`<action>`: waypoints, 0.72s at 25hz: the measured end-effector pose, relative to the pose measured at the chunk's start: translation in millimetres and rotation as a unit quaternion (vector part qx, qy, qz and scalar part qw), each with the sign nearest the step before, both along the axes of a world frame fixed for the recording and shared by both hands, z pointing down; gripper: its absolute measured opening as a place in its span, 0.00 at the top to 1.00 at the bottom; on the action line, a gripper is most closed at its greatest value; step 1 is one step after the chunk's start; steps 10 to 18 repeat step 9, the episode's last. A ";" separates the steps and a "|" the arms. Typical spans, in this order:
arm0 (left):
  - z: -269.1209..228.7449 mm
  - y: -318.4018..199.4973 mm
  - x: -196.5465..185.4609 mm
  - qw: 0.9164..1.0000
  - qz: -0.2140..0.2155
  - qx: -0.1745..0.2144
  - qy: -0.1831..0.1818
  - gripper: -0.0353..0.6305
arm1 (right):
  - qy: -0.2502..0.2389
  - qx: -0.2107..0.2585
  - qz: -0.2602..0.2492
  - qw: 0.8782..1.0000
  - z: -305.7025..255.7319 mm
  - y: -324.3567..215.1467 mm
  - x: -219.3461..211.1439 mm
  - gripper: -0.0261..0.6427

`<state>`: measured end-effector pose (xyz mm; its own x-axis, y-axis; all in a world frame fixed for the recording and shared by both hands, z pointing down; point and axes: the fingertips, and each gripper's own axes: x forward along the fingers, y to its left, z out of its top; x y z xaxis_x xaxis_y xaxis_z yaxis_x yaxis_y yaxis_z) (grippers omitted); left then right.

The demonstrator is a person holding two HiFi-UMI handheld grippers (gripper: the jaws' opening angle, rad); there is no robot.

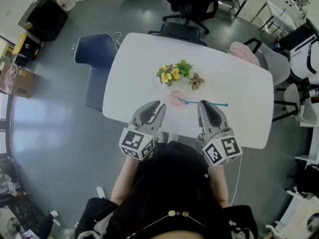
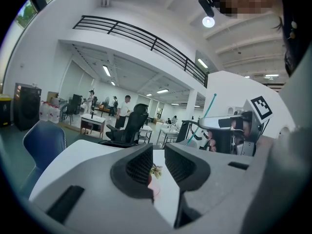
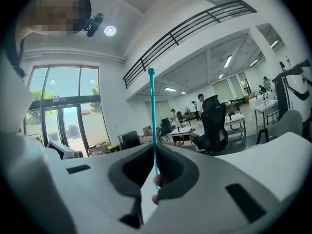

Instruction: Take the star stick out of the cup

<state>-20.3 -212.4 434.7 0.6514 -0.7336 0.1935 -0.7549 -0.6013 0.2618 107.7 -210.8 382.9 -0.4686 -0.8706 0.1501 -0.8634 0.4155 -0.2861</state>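
A small pink cup [image 1: 174, 98] stands on the white table [image 1: 239, 93], just ahead of both grippers. The thin teal star stick [image 1: 214, 104] lies about level above the table, its star end [image 1: 182, 102] over the cup's right rim. My right gripper [image 1: 203, 103] is shut on the stick's middle; in the right gripper view the stick [image 3: 152, 121] rises straight up from between the closed jaws [image 3: 155, 173]. My left gripper [image 1: 160, 105] sits left of the cup, open with a narrow gap [image 2: 158, 162] and nothing in it. The cup [image 2: 155, 188] shows through that gap.
Yellow and green artificial flowers [image 1: 172, 72] and a brownish bloom [image 1: 196, 81] lie beyond the cup. A blue chair [image 1: 94, 63] stands at the table's left, a black chair [image 1: 179, 31] at its far side, a pink-cushioned seat [image 1: 243, 52] at the right.
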 end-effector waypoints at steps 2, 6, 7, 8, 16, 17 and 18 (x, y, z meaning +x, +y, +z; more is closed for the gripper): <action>-0.9 0.0 0.7 1.000 0.000 0.000 0.000 0.83 | -0.002 0.004 0.002 1.000 -4.4 1.8 1.4 0.93; -3.2 -1.0 1.5 1.000 0.000 0.001 0.000 0.83 | 0.002 0.013 0.001 1.000 -12.5 1.9 1.8 0.93; -3.8 -1.4 1.4 1.000 0.000 0.002 0.000 0.83 | 0.003 0.014 0.001 1.000 -13.3 1.6 1.7 0.93; -4.4 -1.8 1.1 1.000 -0.001 0.003 0.000 0.83 | 0.003 0.014 0.001 1.000 -13.8 1.2 1.6 0.93; -5.0 -2.2 0.7 1.000 -0.003 0.004 0.000 0.83 | 0.004 0.015 0.001 1.000 -14.2 0.8 1.4 0.93; -5.0 -2.2 0.7 1.000 -0.003 0.004 0.000 0.83 | 0.004 0.015 0.001 1.000 -14.2 0.8 1.4 0.93; -5.0 -2.2 0.7 1.000 -0.003 0.004 0.000 0.83 | 0.004 0.015 0.001 1.000 -14.2 0.8 1.4 0.93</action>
